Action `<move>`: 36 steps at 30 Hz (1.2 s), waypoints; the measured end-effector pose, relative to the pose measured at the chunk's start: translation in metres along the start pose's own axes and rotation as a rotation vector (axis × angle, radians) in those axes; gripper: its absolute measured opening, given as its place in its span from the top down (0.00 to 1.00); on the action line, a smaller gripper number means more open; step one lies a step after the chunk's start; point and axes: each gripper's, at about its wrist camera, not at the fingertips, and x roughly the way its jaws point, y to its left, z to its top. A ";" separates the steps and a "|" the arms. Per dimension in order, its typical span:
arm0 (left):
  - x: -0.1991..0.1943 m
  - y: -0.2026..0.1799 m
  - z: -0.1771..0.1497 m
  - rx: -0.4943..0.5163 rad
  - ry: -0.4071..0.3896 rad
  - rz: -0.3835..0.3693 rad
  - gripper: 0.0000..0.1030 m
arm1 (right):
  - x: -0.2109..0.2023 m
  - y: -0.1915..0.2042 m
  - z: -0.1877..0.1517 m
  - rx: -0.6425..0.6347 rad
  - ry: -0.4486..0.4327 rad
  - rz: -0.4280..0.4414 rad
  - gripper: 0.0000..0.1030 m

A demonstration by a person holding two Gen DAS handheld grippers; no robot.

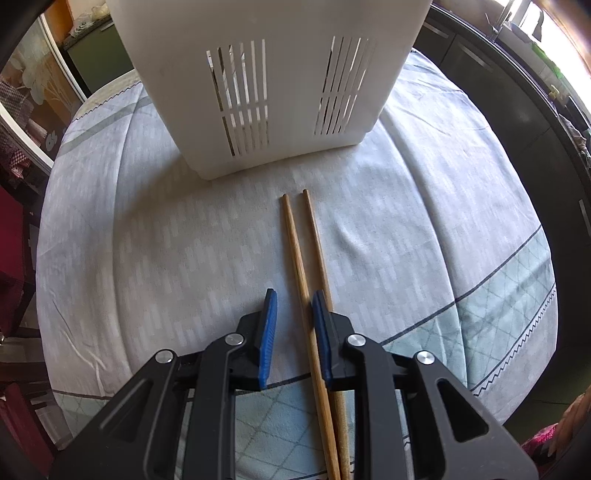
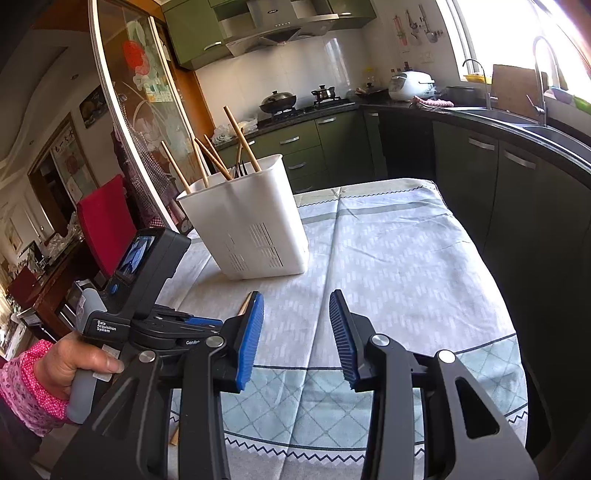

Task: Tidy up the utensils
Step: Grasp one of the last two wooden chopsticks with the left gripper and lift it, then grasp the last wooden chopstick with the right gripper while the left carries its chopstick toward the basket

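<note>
Table w/ pale cloth (image 1: 147, 240) carries white utensil holder (image 1: 266, 85), chopsticks standing in it. Two wooden chopsticks (image 1: 295, 251) lie just in front. Left gripper (image 1: 293, 314) slightly open, one chopstick between fingers, not pressed. Right gripper (image 2: 297, 314) half open, empty.

A kitchen fills the right wrist view: green cabinets (image 2: 317, 147) run along the back and down the right side under a dark counter (image 2: 480, 110), with white tiled wall (image 2: 295, 70) and a range hood (image 2: 273, 29) above. Bright daylight pours through a window (image 2: 517, 33) at upper right. A glass sliding door (image 2: 147, 110) stands at left, beside a red chair (image 2: 105, 221).
</note>
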 end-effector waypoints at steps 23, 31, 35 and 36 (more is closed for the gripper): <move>-0.127 0.065 -0.053 -0.069 -0.396 -0.026 0.94 | 0.014 -0.001 0.003 0.012 0.042 0.003 0.60; -0.163 0.067 -0.101 -0.046 -0.571 0.022 0.94 | 0.046 0.013 0.000 -0.059 0.141 -0.034 0.60; -0.168 0.067 -0.112 -0.038 -0.600 0.025 0.94 | 0.081 0.035 -0.001 -0.133 0.213 -0.035 0.60; -0.168 0.066 -0.113 -0.035 -0.603 0.028 0.94 | 0.093 0.043 -0.001 -0.162 0.243 -0.041 0.60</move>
